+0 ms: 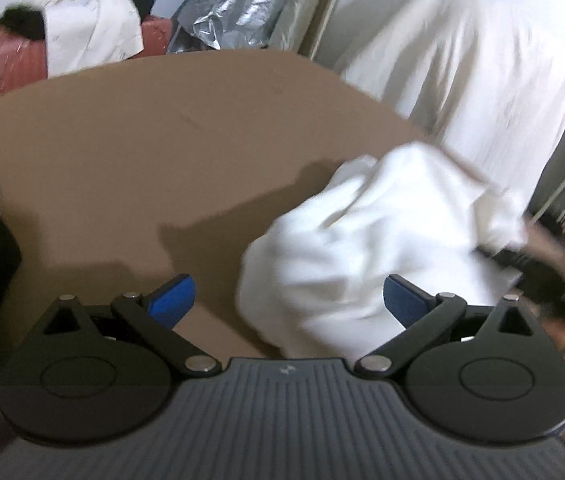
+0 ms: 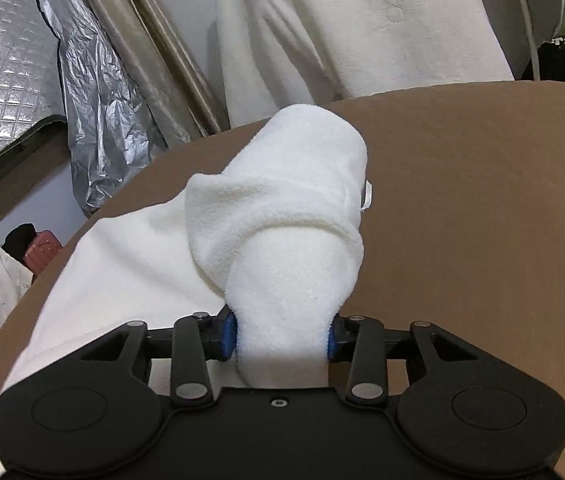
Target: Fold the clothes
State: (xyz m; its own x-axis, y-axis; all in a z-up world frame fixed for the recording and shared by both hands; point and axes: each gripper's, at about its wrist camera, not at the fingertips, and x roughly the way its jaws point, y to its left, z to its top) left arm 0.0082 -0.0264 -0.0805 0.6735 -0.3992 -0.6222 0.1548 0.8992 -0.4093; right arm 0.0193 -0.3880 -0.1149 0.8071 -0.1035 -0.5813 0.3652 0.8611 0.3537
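Right gripper (image 2: 282, 336): fingers (image 2: 227, 334) are closed on a thick bunched roll of the white fleece garment (image 2: 278, 216), with the blue pads pressed against either side of the fabric. The gripped portion rises forward from the fingers and folds over itself into a rounded hump. A small white tag (image 2: 367, 196) shows at the hump's right edge. The remainder of the garment spreads flat to the left and toward the near edge, lying on the brown worktop (image 2: 482, 220).

Left gripper (image 1: 286, 300): fingers (image 1: 172, 300) are spread wide with nothing between them. It hovers over the worktop (image 1: 142, 152), with the white fleece garment (image 1: 382, 240) bunched just ahead and to the right, partly behind the right blue pad. This view is motion-blurred; whether the pad touches the fabric cannot be determined.

Surroundings: a cream-coloured cloth (image 2: 362, 32) hangs behind the worktop. Crinkled silver sheeting (image 2: 94, 92) stands to the left of it. A pink suitcase (image 1: 14, 64) draped with a white cloth (image 1: 90, 20) sits beyond the far left edge.
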